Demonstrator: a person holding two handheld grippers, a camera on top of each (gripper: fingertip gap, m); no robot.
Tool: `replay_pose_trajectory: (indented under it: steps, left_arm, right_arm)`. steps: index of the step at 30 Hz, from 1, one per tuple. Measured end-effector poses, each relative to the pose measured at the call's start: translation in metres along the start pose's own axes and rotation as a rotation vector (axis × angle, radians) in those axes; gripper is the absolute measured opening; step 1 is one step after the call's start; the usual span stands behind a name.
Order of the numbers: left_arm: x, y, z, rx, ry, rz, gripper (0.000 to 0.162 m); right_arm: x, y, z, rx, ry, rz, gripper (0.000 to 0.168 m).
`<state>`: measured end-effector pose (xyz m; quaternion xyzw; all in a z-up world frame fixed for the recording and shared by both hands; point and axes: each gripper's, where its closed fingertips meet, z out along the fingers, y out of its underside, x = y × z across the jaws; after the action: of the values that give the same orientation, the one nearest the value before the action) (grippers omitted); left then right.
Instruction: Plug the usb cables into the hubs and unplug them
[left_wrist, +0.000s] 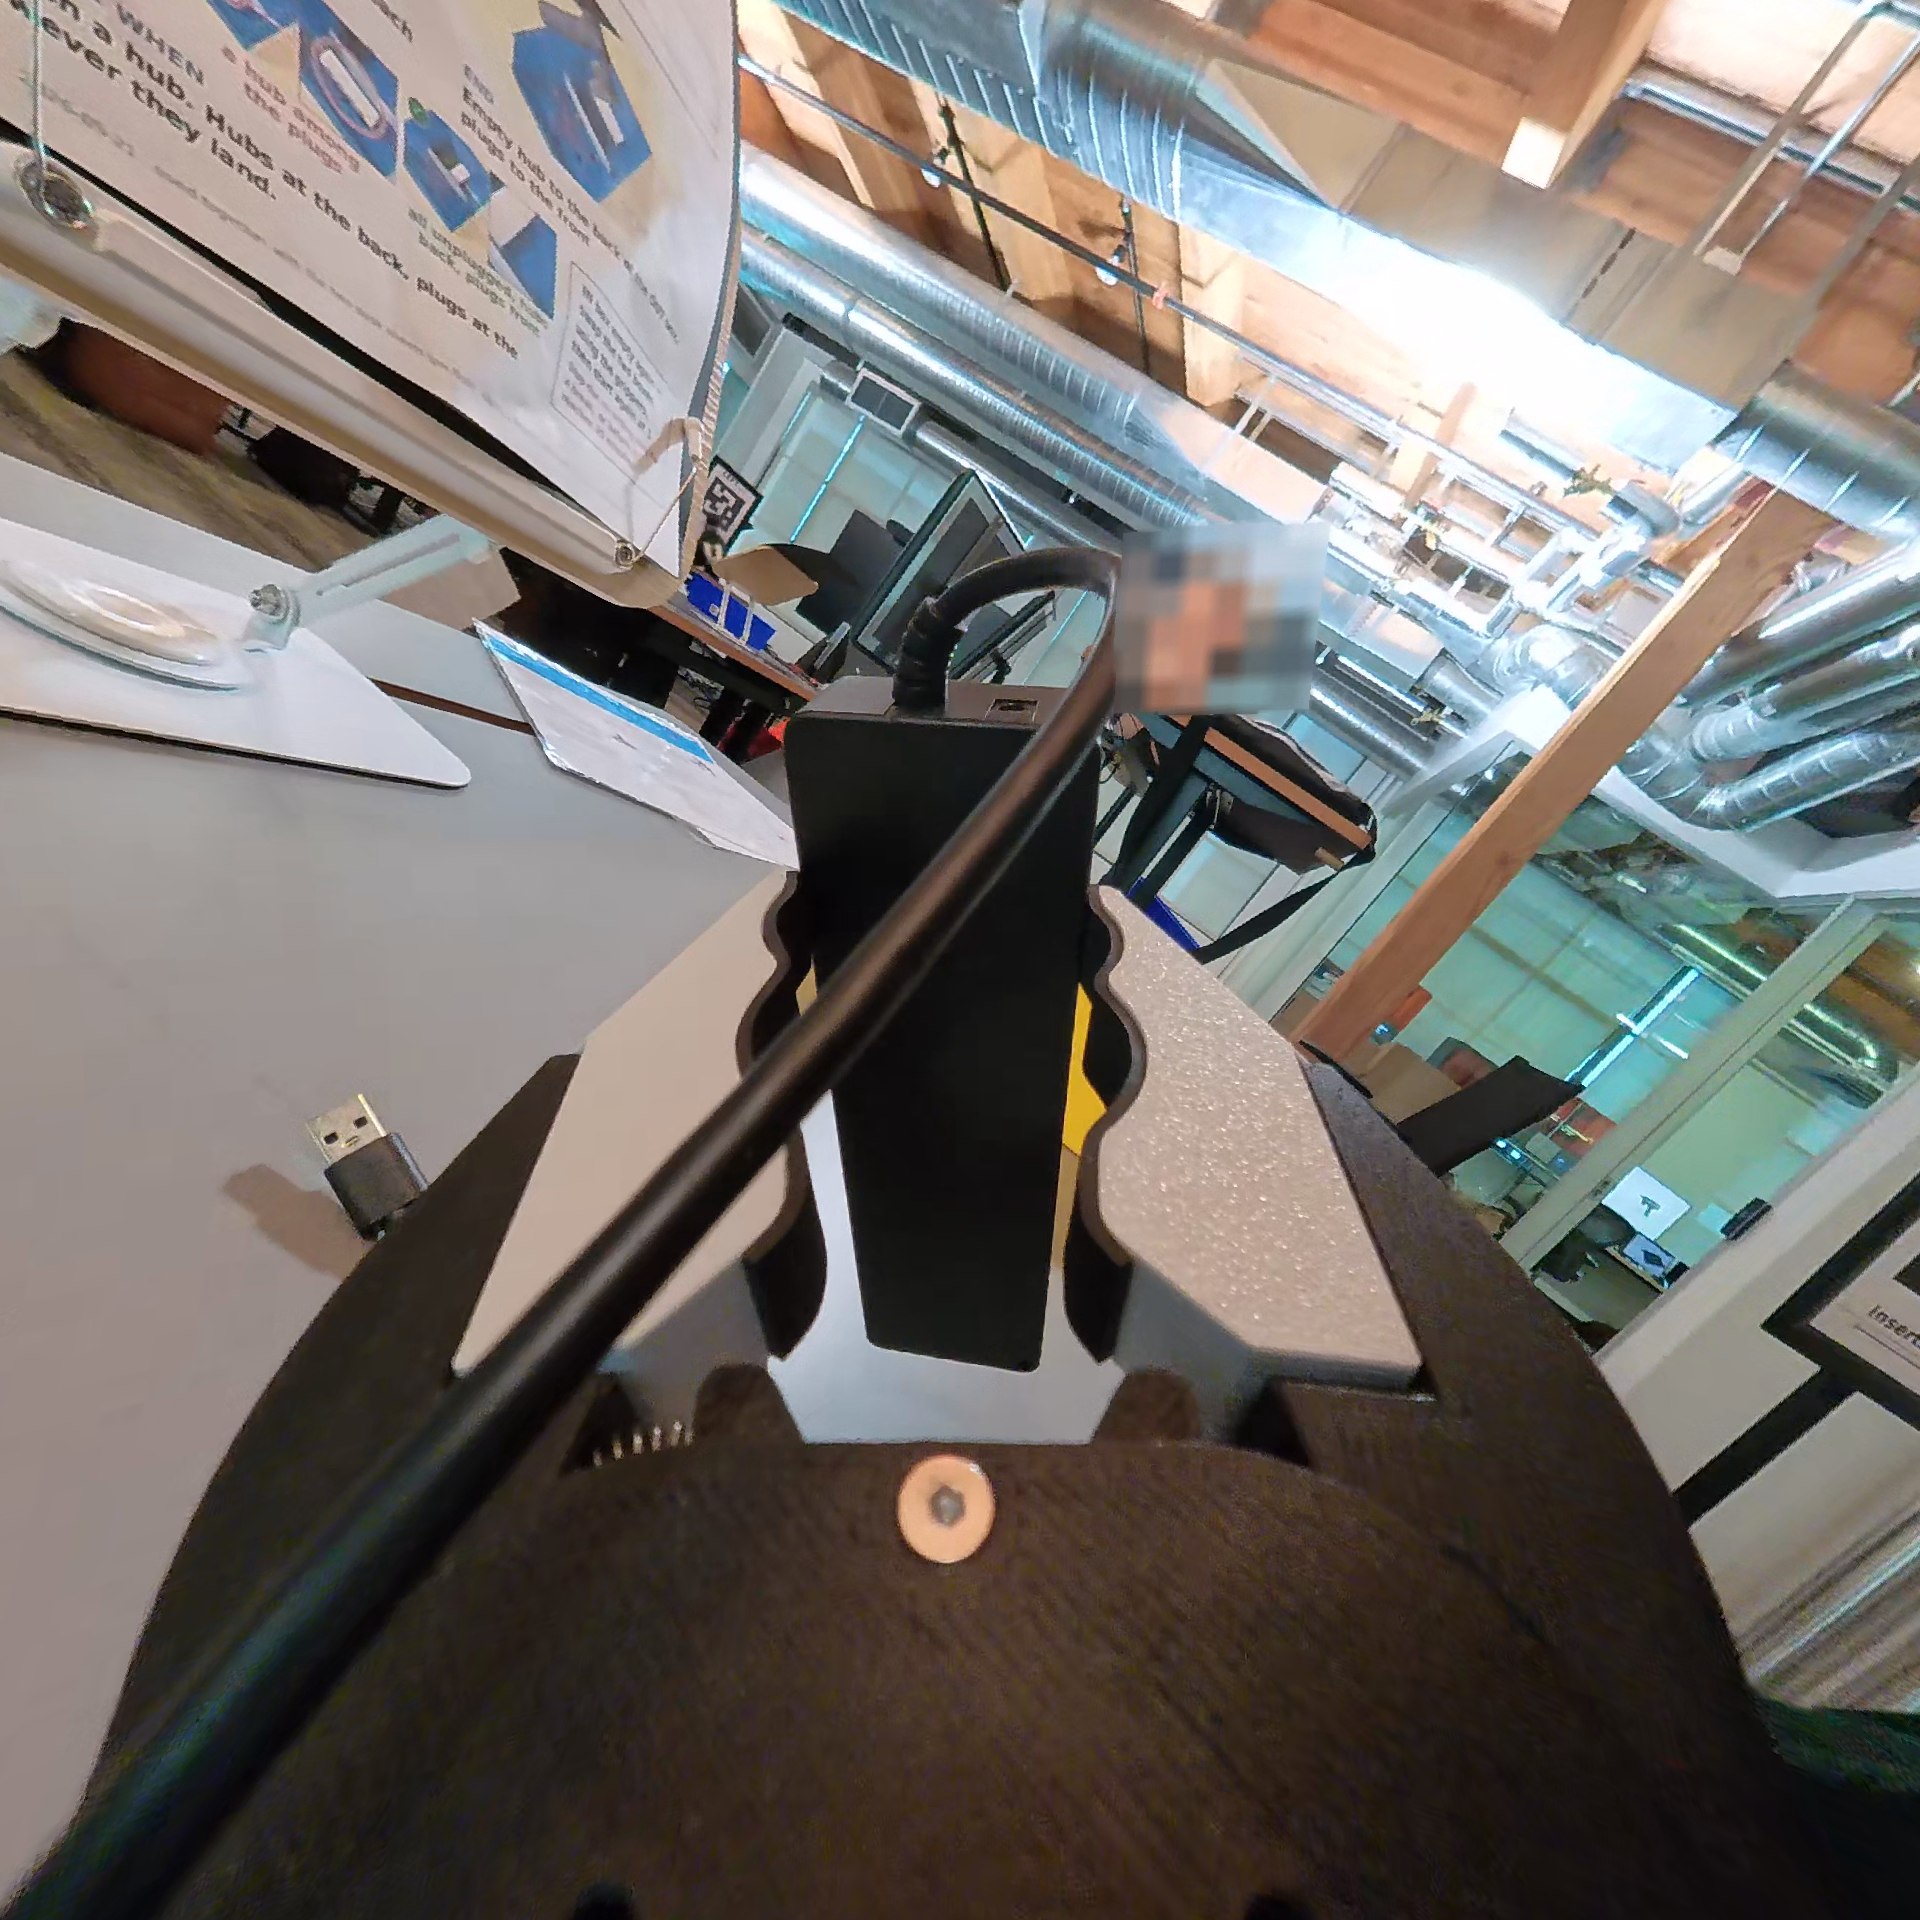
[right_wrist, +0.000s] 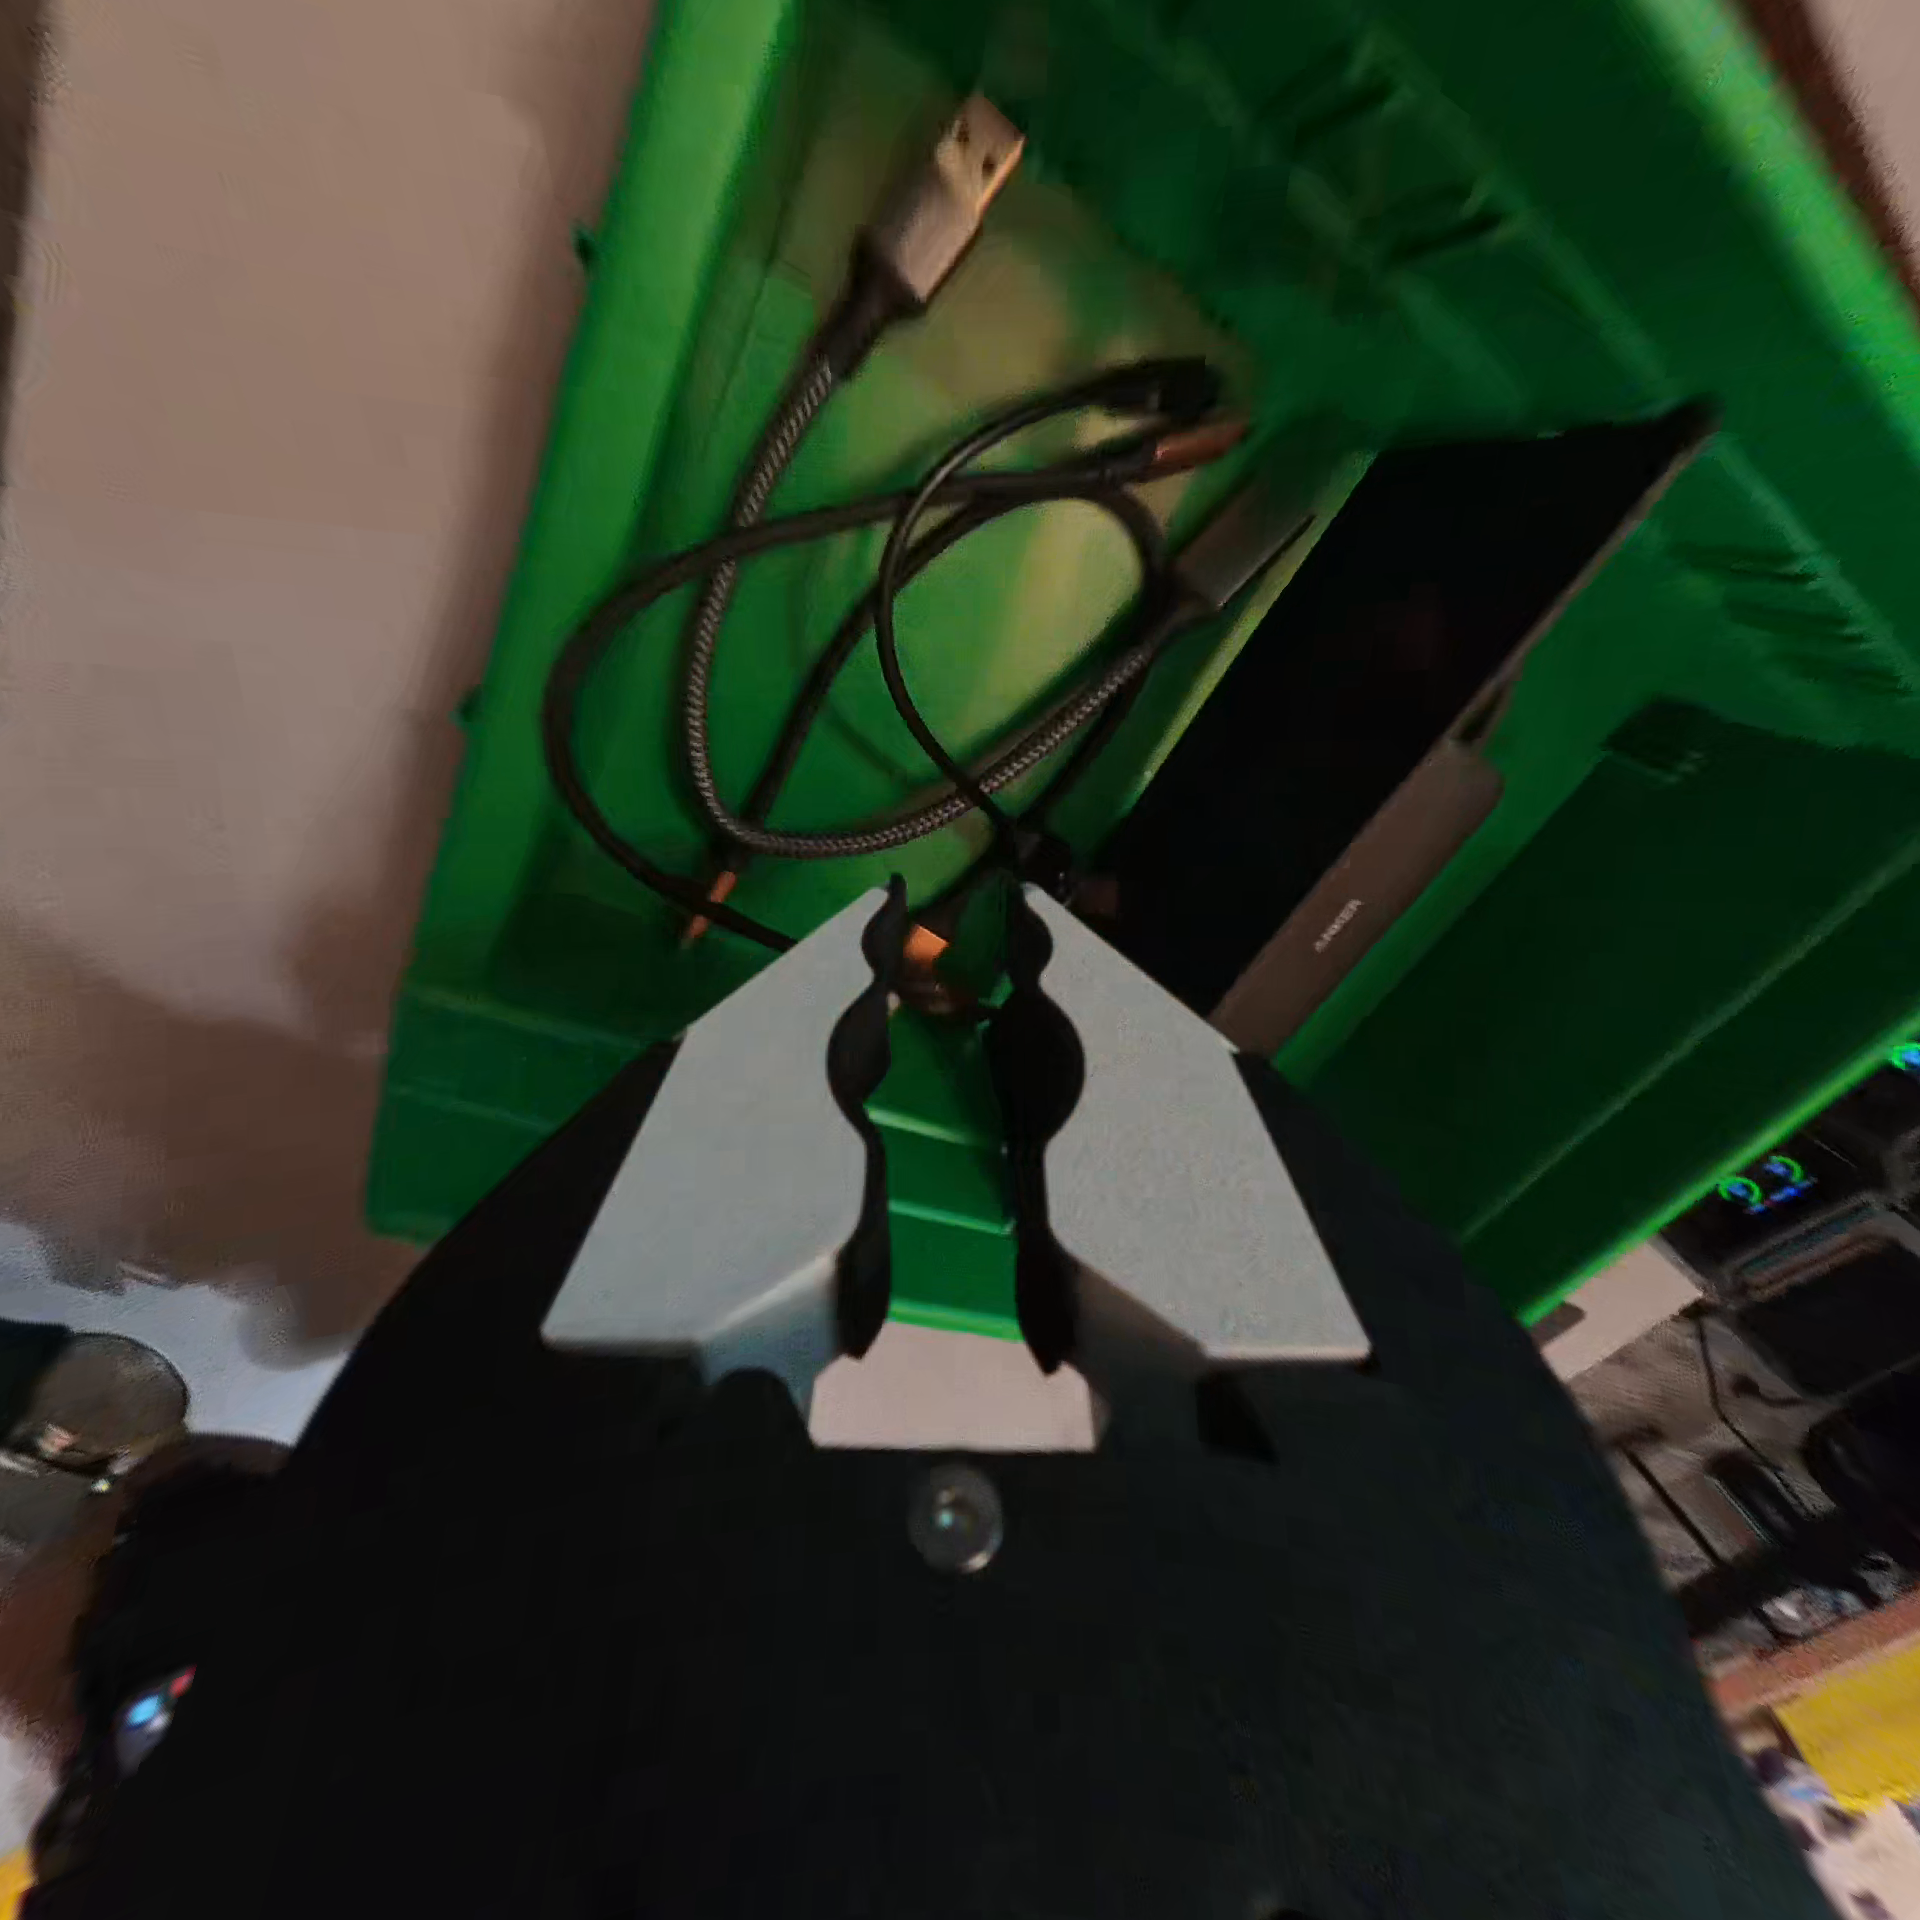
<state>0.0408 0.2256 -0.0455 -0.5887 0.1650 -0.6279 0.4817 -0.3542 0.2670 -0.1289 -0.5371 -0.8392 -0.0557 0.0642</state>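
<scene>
Hub (left_wrist: 940, 1039), black and slim, sits clamped between the left gripper (left_wrist: 940, 925) fingers, tilted up above the tabletop (left_wrist: 208, 987), its cable (left_wrist: 727, 1112) looping back across it; a loose plug (left_wrist: 358, 1153) lies on the tabletop beside. Right gripper (right_wrist: 951, 935) is nearly closed, pinching a cable end (right_wrist: 925, 956) over the green bin's (right_wrist: 644, 1060) near wall, more cables (right_wrist: 727, 665) coiled inside.

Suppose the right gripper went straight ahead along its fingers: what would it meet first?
Probably the tangle of black cables lying in the green bin just beyond the right gripper, which already seems shut on an orange-tipped cable end. Depth is unclear.
</scene>
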Motion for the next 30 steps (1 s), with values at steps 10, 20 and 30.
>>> replay_pose_trajectory:
  steps: [10,20,30]
  left_arm:
    - [-0.004,-0.007,-0.003,0.035,-0.001,-0.02,0.05]
    - [-0.005,-0.003,-0.001,0.016,-0.008,-0.025,0.05]
    - [-0.006,-0.005,-0.003,0.053,0.022,-0.093,0.05]
  right_arm:
    - [-0.001,-0.019,0.044,-0.065,-0.039,-0.101,0.006]
    - [0.005,-0.019,-0.134,0.696,-0.152,0.293,0.002]
    - [-0.077,0.173,-0.278,1.457,-0.128,0.675,0.002]
